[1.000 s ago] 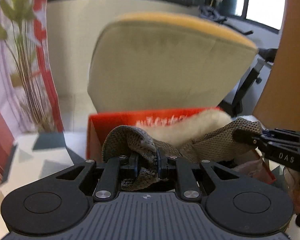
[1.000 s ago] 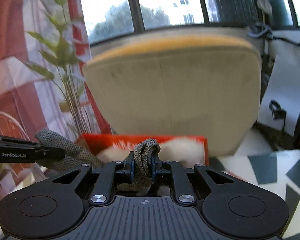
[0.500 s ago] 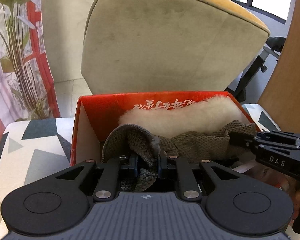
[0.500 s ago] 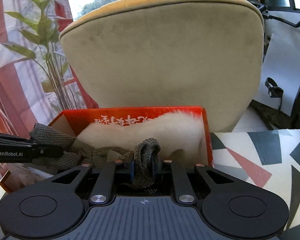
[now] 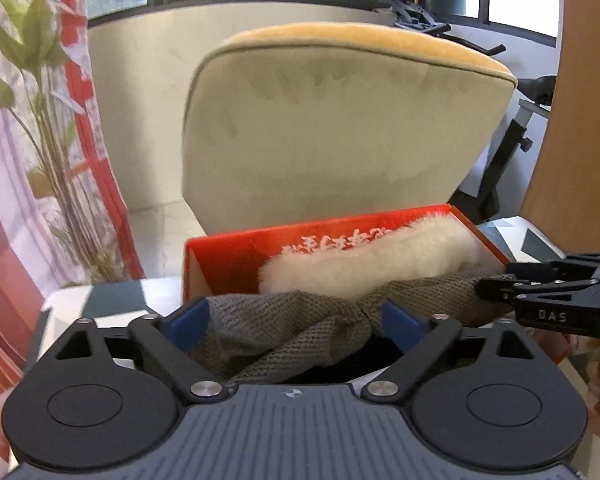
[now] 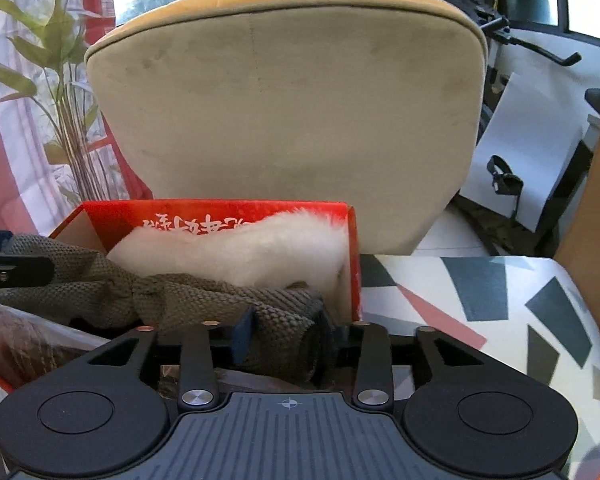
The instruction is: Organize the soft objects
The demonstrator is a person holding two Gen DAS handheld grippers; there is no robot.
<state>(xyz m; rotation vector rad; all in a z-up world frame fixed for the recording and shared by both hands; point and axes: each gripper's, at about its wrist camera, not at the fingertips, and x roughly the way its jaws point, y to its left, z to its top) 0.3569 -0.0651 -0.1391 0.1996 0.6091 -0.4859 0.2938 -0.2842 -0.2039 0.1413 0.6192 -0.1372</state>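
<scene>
Knitted cloth (image 5: pixel 300 320): draped in red box (image 5: pixel 236 256) against white fleece (image 5: pixel 372 264). Left claw (image 5: pixel 296 320) just opened wide, right claw (image 6: pixel 288 336) part-open; neither grips. Risk: cloth snagging on withdrawal, spilling over edge.

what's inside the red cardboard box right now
The red cardboard box holds a white fluffy item at the back and a grey-green knitted cloth draped across the front. Crinkly clear packaging shows underneath. The box floor is covered.
</scene>
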